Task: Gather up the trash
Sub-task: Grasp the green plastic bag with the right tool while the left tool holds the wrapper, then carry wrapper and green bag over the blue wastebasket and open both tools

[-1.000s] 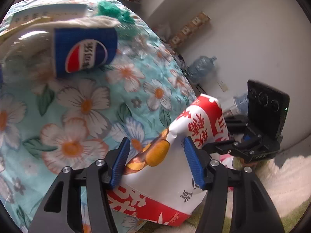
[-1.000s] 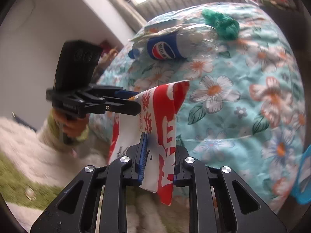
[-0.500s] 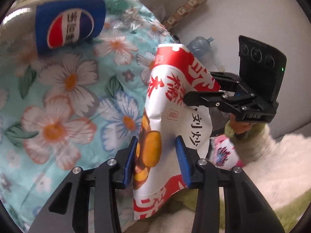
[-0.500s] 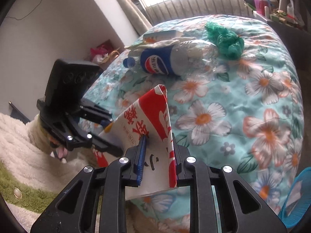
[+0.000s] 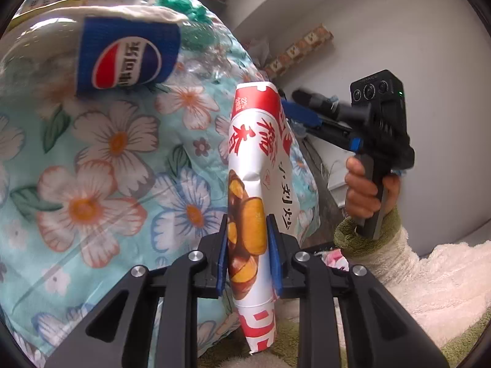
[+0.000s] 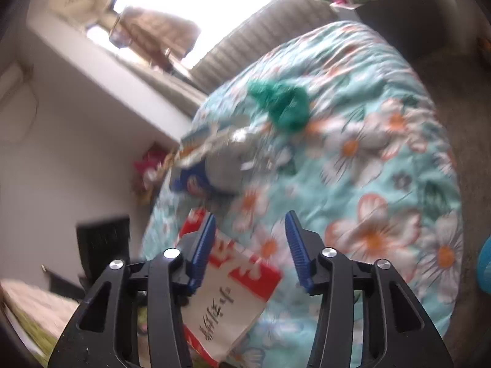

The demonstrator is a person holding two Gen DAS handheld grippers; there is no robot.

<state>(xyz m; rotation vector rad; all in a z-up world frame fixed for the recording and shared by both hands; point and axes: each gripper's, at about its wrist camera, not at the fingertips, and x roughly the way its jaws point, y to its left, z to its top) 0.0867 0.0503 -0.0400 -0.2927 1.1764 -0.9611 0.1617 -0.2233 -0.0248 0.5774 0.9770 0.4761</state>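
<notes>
- The right wrist view is smeared by motion blur: the plastic bottle [image 6: 211, 168] at frame centre is a grey and blue smudge, its label unreadable there, and the crumpled green bag [image 6: 285, 107] above it has soft edges.
- In the left wrist view the bottle [image 5: 122, 55] is cut off at the upper left edge; only its blue label with a red, white and blue Pepsi roundel and Chinese characters shows clearly.
- The snack packet [image 5: 256, 190] hides the middle of the floral quilt [image 5: 101, 165], and its lower end drops below the gripper into the bottom of the frame.
- The left gripper [image 5: 247, 239] has just been closing; its blue pads now pinch the packet, which stands nearly upright at lower centre.
- The right gripper [image 6: 250, 245] has just been opening and stands wide. The packet [image 6: 227, 294] lies at its left finger [image 6: 202, 248], below and behind it, with the right pad clear of it.
- In the left wrist view the right gripper [image 5: 303, 113] sits at centre right, just beside the packet's top, held by a hand [image 5: 365, 190] in a fluffy sleeve [image 5: 396, 251].
- The packet is red and white, with large red Chinese characters, smaller black ones, and a picture of brown and yellow food.
</notes>
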